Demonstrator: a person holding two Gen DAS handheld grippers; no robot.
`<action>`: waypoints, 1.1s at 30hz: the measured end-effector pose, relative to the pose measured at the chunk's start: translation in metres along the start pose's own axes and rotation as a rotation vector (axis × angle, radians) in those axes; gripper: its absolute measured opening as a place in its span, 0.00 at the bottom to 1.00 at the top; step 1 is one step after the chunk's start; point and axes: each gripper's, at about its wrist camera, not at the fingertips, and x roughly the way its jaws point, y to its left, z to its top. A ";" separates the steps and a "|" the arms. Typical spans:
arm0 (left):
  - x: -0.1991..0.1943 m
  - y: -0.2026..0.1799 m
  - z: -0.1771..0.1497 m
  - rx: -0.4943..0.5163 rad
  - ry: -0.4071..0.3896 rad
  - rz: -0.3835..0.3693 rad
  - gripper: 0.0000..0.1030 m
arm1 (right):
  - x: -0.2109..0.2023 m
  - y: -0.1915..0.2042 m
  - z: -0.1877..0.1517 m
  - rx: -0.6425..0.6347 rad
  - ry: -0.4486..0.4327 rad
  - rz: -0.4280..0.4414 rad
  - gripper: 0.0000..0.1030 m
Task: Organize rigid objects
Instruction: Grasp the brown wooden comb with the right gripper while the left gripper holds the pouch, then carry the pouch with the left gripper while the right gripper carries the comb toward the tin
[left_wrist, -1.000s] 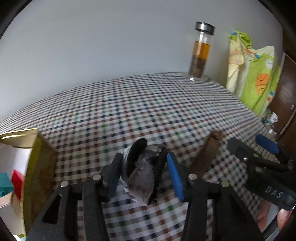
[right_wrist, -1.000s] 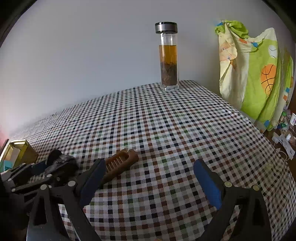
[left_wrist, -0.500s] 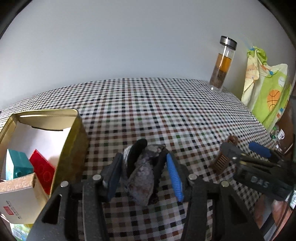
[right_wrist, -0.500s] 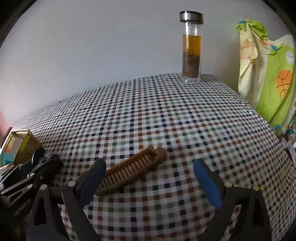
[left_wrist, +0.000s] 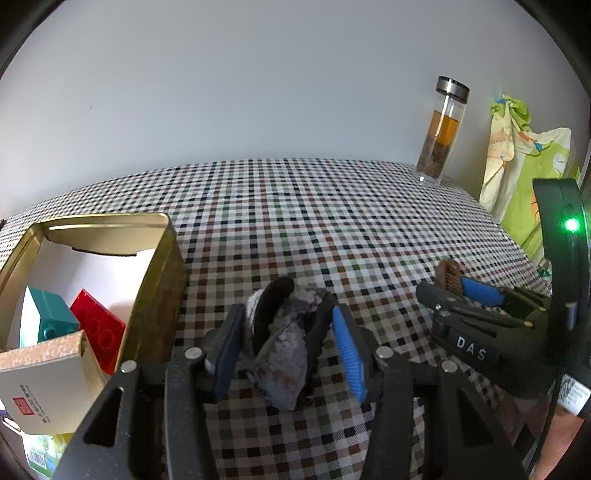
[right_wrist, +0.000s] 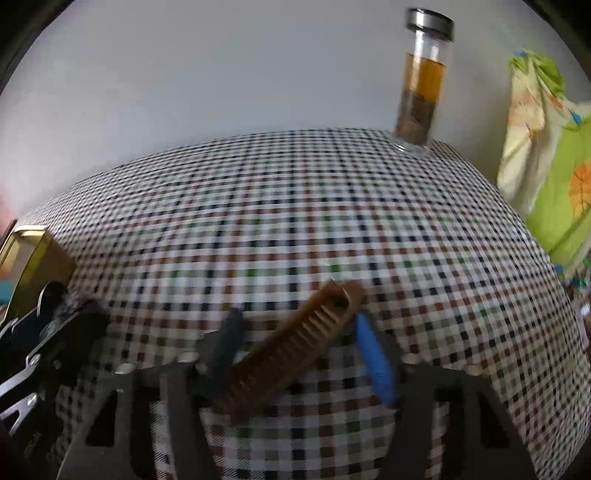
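Comb (right_wrist: 299, 343): a brown, toothed bar, blurred, is seen lying aslant between the jaws of the right gripper (right_wrist: 295, 350), which have just been closing; whether the pads already press on it cannot be told. It sits near the table's (right_wrist: 332, 206) near edge on checked cloth. A grey, mottled stone-like lump with a black disc (left_wrist: 284, 339) is clamped by the left gripper (left_wrist: 286, 350), just beside a gold tin (left_wrist: 162, 280) at the left edge, where red and teal blocks are kept.
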 end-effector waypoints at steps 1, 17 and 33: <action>0.000 0.001 0.000 -0.002 0.000 -0.002 0.47 | -0.001 0.002 -0.002 -0.009 -0.003 0.005 0.49; -0.009 0.002 -0.006 -0.004 -0.013 -0.031 0.47 | -0.020 -0.001 -0.028 -0.036 -0.019 0.110 0.27; -0.040 -0.007 -0.019 0.046 -0.123 -0.022 0.47 | -0.069 -0.007 -0.044 -0.027 -0.230 0.136 0.27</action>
